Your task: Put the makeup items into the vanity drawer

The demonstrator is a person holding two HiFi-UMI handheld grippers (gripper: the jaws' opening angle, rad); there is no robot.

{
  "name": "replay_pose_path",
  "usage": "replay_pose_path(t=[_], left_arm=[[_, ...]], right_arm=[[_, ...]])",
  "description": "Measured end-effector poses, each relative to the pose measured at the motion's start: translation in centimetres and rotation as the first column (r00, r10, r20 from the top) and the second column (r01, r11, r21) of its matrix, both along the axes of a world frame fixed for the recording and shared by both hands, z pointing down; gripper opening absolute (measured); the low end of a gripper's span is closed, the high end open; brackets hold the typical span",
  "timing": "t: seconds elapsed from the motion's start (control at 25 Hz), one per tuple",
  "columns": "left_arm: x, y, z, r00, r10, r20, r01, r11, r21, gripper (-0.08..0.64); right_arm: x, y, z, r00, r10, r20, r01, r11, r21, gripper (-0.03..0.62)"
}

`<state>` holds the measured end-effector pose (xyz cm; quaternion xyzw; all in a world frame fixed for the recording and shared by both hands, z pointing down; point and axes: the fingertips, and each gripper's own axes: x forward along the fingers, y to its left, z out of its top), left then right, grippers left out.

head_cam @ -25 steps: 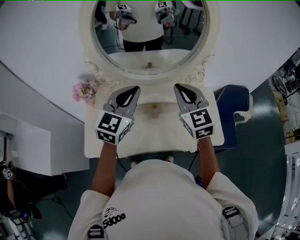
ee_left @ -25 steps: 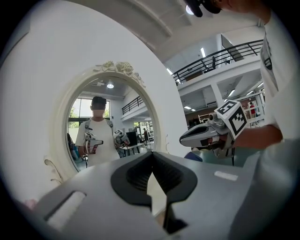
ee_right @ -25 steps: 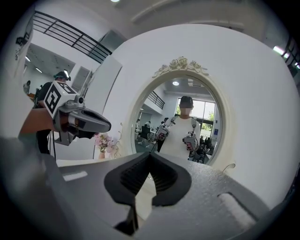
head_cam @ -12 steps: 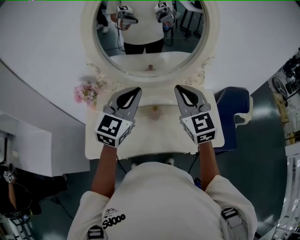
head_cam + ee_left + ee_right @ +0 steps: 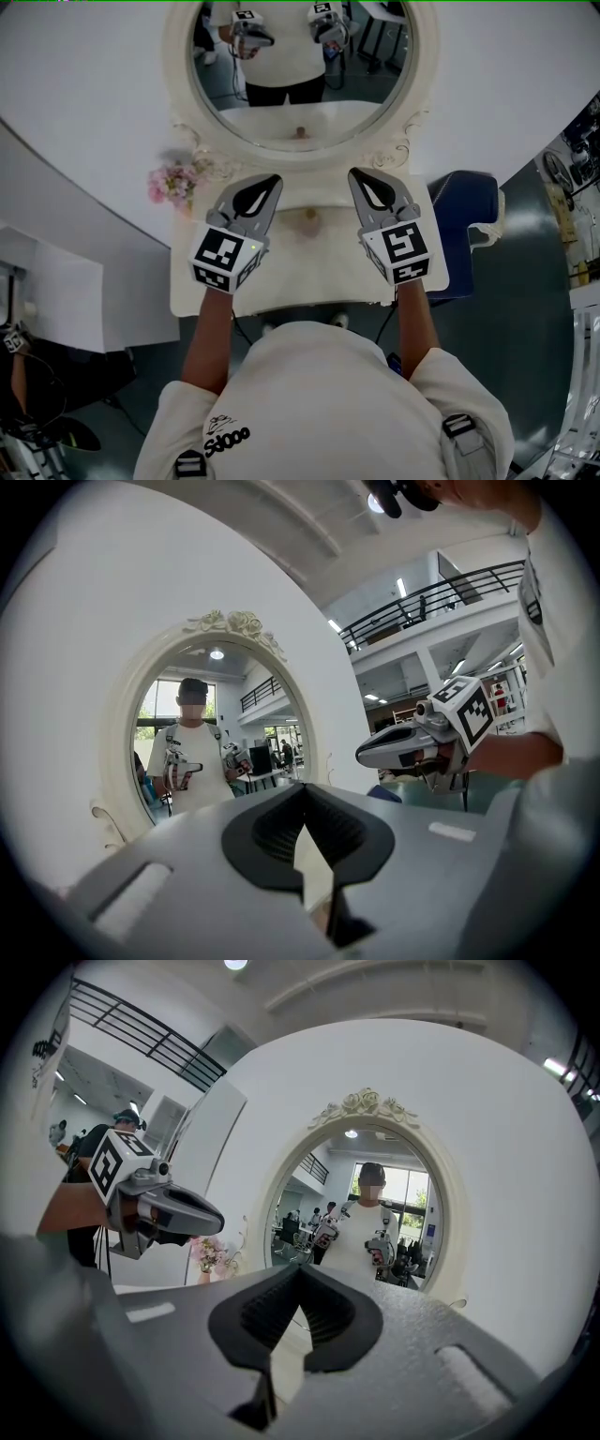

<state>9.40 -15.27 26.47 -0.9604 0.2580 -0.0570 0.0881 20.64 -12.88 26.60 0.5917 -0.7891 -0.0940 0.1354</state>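
A small beige makeup item (image 5: 308, 221) stands on the cream vanity top (image 5: 309, 272), between my two grippers and a little beyond them. My left gripper (image 5: 273, 178) hovers over the left half of the top, jaws shut with nothing in them. On the right side my right gripper (image 5: 355, 174) is also shut and empty. In the left gripper view the left gripper (image 5: 302, 791) points at the oval mirror (image 5: 211, 733). The right gripper (image 5: 300, 1271) faces that mirror (image 5: 361, 1213) too. No drawer shows in any view.
The oval mirror (image 5: 300, 66) in its carved cream frame rises at the back of the vanity. Pink flowers (image 5: 173, 181) stand at the back left corner. A blue chair (image 5: 466, 202) is just past the vanity's right edge. A white curved wall lies behind.
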Motion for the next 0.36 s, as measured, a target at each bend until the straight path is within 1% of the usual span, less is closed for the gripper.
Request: replay_pose_path(t=[0.36], left_arm=[[-0.55, 0.03, 0.61, 1.0, 0.001, -0.005, -0.001, 1.0, -0.01, 0.018]], right_arm=[[-0.3, -0.08, 0.81, 1.0, 0.004, -0.006, -0.004, 1.0, -0.012, 0.002]])
